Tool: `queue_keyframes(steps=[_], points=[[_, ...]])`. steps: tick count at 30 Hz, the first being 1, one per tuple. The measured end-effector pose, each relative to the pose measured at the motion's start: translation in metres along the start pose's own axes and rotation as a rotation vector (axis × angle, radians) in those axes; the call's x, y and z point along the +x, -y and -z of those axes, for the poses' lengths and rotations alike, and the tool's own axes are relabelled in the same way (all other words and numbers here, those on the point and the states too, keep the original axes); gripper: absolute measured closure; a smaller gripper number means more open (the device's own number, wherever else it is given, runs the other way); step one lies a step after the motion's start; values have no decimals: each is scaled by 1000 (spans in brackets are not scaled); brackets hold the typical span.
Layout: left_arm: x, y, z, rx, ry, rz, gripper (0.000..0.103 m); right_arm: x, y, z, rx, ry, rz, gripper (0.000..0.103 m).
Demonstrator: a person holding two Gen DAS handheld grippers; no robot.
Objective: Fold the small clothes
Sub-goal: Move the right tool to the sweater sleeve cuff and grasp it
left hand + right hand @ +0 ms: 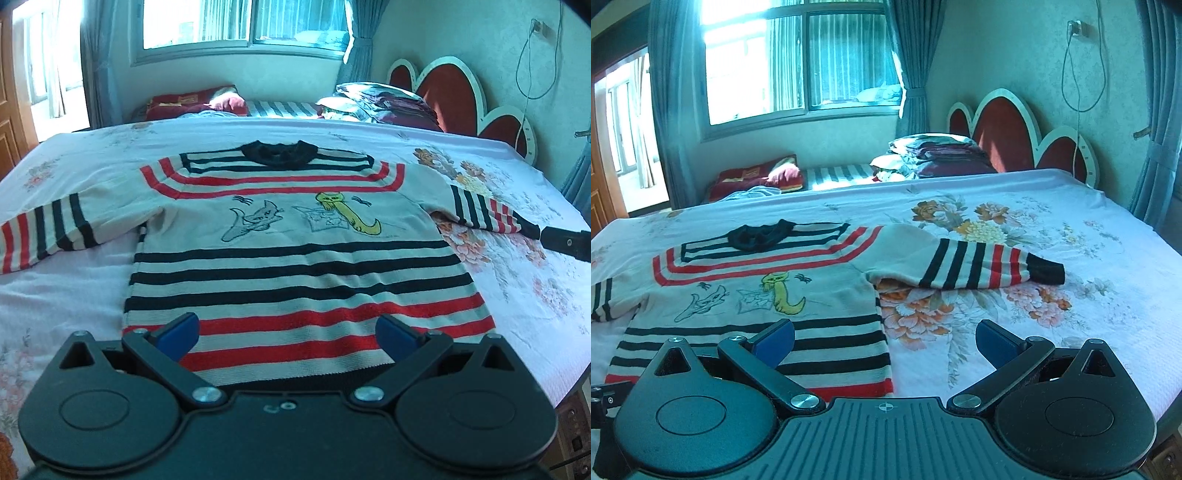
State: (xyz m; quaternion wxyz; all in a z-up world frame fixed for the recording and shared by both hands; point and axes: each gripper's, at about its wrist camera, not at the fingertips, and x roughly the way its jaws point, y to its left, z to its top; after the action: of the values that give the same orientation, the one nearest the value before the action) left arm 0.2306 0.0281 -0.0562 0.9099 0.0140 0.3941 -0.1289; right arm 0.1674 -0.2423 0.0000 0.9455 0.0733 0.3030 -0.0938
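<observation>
A small striped sweater (295, 258) lies flat and face up on the bed, with a black collar, red and black stripes and cartoon cats on the chest. Both sleeves are spread out to the sides. My left gripper (287, 338) is open and empty just above the sweater's bottom hem. My right gripper (884, 341) is open and empty, over the sweater's (757, 295) right edge near the hem. The right sleeve (979, 267) lies ahead of it on the bedsheet. A black part of the right gripper (569, 243) shows at the right edge of the left wrist view.
The bed (1052, 258) has a pale floral sheet. A red and white headboard (1008, 136) stands at the right. Folded bedding and pillows (934, 153) are stacked at the far side under a window (798, 59). A cable (1078, 74) hangs on the wall.
</observation>
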Motion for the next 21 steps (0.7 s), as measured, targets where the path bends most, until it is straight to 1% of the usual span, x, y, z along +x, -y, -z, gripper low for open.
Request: queue_keyframes(steps=[3, 8, 10, 13, 15, 16, 18, 19, 20, 21], points=[[28, 7, -6, -8, -35, 25, 7, 12, 17, -3, 18, -9, 40, 0], [72, 27, -18, -6, -84, -34, 7, 50, 61, -13, 77, -37, 94, 0], [89, 32, -26, -28, -98, -9, 7, 70, 81, -18, 107, -38, 109, 0], [113, 36, -39, -99, -132, 30, 5, 108, 117, -29, 166, -53, 129, 0], [127, 43, -49, -91, -154, 37, 10, 132, 139, -37, 202, -50, 145, 0], [135, 48, -54, -68, -164, 28, 11, 144, 150, -41, 222, -52, 149, 0], [150, 59, -65, -23, -176, -6, 19, 168, 173, -47, 275, -55, 158, 1], [158, 63, -70, -22, -184, -23, 21, 178, 183, -48, 302, -54, 158, 2], [166, 65, -75, -35, -192, -37, 26, 187, 192, -49, 326, -55, 155, 25], [173, 65, -80, -60, -197, -40, 30, 199, 202, -50, 353, -71, 141, 39]])
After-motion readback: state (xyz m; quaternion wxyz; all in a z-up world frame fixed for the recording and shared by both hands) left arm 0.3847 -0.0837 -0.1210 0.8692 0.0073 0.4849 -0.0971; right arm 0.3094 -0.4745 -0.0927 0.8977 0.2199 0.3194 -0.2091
